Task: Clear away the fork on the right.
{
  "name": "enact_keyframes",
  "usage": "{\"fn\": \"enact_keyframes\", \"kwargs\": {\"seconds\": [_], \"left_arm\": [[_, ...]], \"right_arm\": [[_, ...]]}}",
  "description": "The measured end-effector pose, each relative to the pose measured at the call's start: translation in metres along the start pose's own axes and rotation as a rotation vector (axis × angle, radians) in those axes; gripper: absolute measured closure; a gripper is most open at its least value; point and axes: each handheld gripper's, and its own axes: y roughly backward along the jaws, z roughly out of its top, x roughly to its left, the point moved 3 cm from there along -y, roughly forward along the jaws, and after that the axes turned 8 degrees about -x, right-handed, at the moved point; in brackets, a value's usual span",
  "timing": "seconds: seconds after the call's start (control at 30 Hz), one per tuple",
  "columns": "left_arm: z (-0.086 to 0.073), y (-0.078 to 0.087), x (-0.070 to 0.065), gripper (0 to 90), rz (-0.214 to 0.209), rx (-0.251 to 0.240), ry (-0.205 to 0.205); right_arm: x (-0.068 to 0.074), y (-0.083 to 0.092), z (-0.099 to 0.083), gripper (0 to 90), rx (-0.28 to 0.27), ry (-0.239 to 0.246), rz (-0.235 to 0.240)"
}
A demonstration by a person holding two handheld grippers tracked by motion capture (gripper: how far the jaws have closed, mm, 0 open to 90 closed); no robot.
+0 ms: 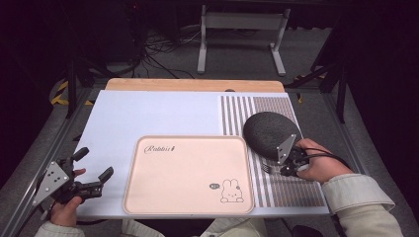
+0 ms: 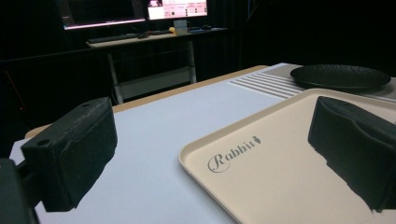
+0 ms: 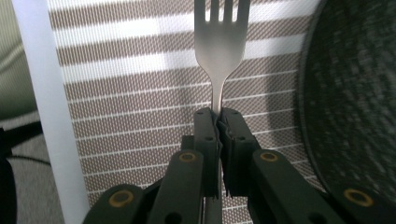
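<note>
Right gripper (image 3: 218, 116) pinches a fork (image 3: 219, 42) by its thin neck.

The shiny metal fork is grabbed, fingers tight on it, over the striped woven mat (image 3: 140, 116) beside the bumpy round black plate (image 1: 271, 133). It probably still needs putting somewhere. The smooth pink tray (image 1: 188, 173) on the counter is bare. The left gripper (image 1: 92, 174) waits, fingers wide.

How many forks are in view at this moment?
1. The fork is clamped by its handle in the right gripper, above the striped placemat beside the black plate. Its tines also show in the high view. Others may be hidden.
</note>
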Motion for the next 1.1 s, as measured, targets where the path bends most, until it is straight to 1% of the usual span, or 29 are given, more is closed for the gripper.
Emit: {"fn": "enact_keyframes", "kwargs": {"seconds": [0.07,0.13,0.17,0.23,0.27,0.4,0.47,0.53,0.63,0.77,0.83,0.9,0.93,0.97,1.07,1.1], "left_arm": [[0.000,0.000,0.000,2.1,0.000,0.000,0.000],[0.000,0.000,0.000,2.1,0.000,0.000,0.000],[0.000,0.000,0.000,2.1,0.000,-0.001,0.001],[0.000,0.000,0.000,2.1,-0.001,-0.001,0.000],[0.000,0.000,0.000,2.1,-0.001,-0.001,0.000],[0.000,0.000,0.000,2.1,0.001,0.001,-0.001],[0.000,0.000,0.000,2.1,0.000,-0.001,0.000],[0.000,0.000,0.000,2.1,0.000,-0.001,-0.001],[0.000,0.000,0.000,2.1,0.000,-0.001,-0.001],[0.000,0.000,0.000,2.1,-0.002,-0.001,0.000],[0.000,0.000,0.000,2.1,-0.001,-0.002,0.000],[0.000,0.000,0.000,2.1,-0.001,-0.001,-0.002],[0.000,0.000,0.000,2.1,-0.001,-0.002,-0.001],[0.000,0.000,0.000,2.1,-0.001,-0.001,-0.002],[0.000,0.000,0.000,2.1,-0.001,-0.001,-0.001],[0.001,0.000,0.000,2.1,-0.001,-0.002,-0.001]], "right_arm": [[-0.001,0.005,0.002,86.4,-0.030,-0.005,-0.017],[-0.001,0.007,0.003,86.5,-0.040,-0.009,-0.018],[0.000,0.010,0.005,86.4,-0.060,-0.014,-0.028],[0.000,0.016,0.008,86.5,-0.082,-0.028,-0.047],[0.000,0.016,0.008,86.5,-0.082,-0.028,-0.047],[0.002,0.025,0.014,86.5,-0.134,-0.034,-0.069],[0.003,0.030,0.016,86.5,-0.161,-0.053,-0.087],[0.003,0.034,0.019,86.5,-0.190,-0.052,-0.108],[0.004,0.041,0.023,86.5,-0.232,-0.083,-0.130],[0.005,0.048,0.028,86.5,-0.284,-0.130,-0.143],[0.007,0.051,0.030,86.5,-0.305,-0.161,-0.147],[0.008,0.054,0.034,86.5,-0.326,-0.173,-0.167],[0.008,0.054,0.034,86.5,-0.326,-0.173,-0.167],[0.009,0.056,0.036,86.6,-0.338,-0.182,-0.172],[0.011,0.061,0.043,86.6,-0.368,-0.220,-0.199],[0.012,0.062,0.046,86.6,-0.380,-0.238,-0.193]]}}
